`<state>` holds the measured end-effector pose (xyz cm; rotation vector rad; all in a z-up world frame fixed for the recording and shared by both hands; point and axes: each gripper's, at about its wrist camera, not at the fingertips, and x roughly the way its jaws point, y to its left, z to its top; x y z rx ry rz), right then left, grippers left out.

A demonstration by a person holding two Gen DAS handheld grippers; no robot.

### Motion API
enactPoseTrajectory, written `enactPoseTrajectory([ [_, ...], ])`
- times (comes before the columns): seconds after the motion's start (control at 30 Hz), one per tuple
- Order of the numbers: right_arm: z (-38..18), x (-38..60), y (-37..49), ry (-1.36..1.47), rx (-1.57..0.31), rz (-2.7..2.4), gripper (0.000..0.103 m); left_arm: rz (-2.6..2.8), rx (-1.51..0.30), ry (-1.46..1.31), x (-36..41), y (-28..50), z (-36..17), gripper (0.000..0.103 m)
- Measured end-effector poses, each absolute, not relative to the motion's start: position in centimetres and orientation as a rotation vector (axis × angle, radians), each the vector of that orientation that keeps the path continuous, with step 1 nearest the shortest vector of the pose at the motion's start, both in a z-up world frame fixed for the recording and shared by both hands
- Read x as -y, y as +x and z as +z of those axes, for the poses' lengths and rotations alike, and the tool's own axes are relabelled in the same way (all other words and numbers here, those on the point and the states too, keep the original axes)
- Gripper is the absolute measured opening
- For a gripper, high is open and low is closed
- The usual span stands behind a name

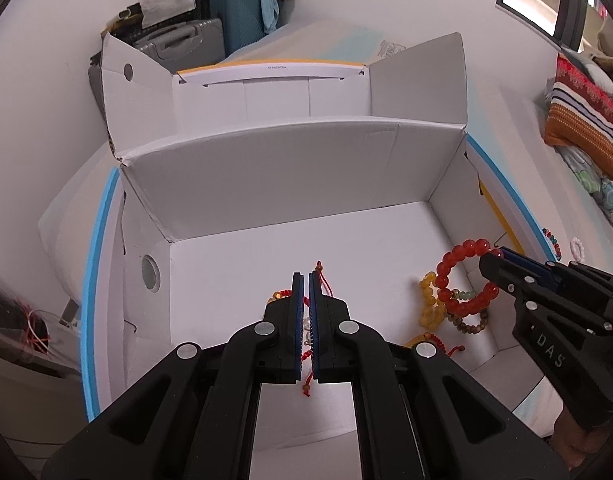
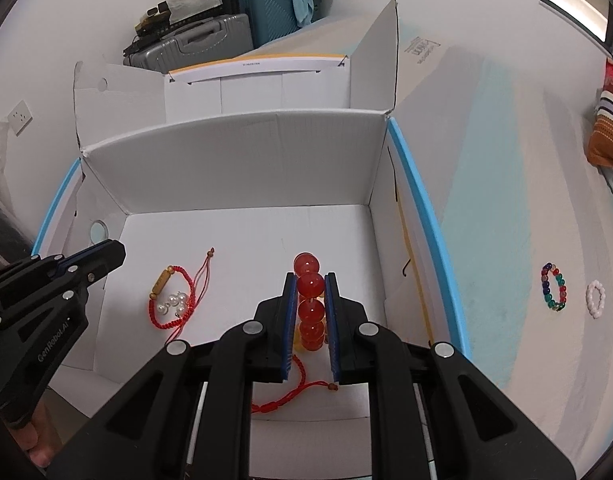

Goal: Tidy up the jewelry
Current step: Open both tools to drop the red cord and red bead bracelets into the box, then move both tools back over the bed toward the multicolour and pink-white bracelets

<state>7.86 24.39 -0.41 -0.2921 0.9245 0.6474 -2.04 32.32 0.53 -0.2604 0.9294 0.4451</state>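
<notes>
A white cardboard box lies open on the bed. My right gripper is shut on a red bead bracelet and holds it over the box's right side, above a yellow bead bracelet and other bead strands. My left gripper is shut and empty, hovering over a red cord bracelet with a gold tube bead and small pearls lying on the box floor. A multicolour bead bracelet and a white bead bracelet lie on the bed outside the box.
Another red cord bracelet lies at the box's near edge. Suitcases stand behind the box. A striped pillow lies at the far right. The box's flaps stand up at the back.
</notes>
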Motion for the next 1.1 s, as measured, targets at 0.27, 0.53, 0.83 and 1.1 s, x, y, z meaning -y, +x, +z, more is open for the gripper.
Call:
enactPoseTrajectory([
  [0.27,-0.7,-24.6,7.9,-0.298,-0.924,0.644,0.013,0.447,-0.934,-0.246,-32.1,-2.1,0.2,0.003],
  [0.53,0.4,-24.5,7.1,-0.289,-0.892,0.653,0.018,0.465,-0.924,-0.248,-32.0,-2.6,0.6,0.005],
  [0.83,2.9,-22.6,6.3,-0.258,-0.826,0.642,0.061,0.472,-0.9,-0.255,-31.2,-3.2,1.7,0.042],
  [1.1,4.5,-19.4,6.6,-0.249,-0.767,0.582,0.079,0.46,-0.861,-0.242,-28.9,-2.4,2.8,0.075],
])
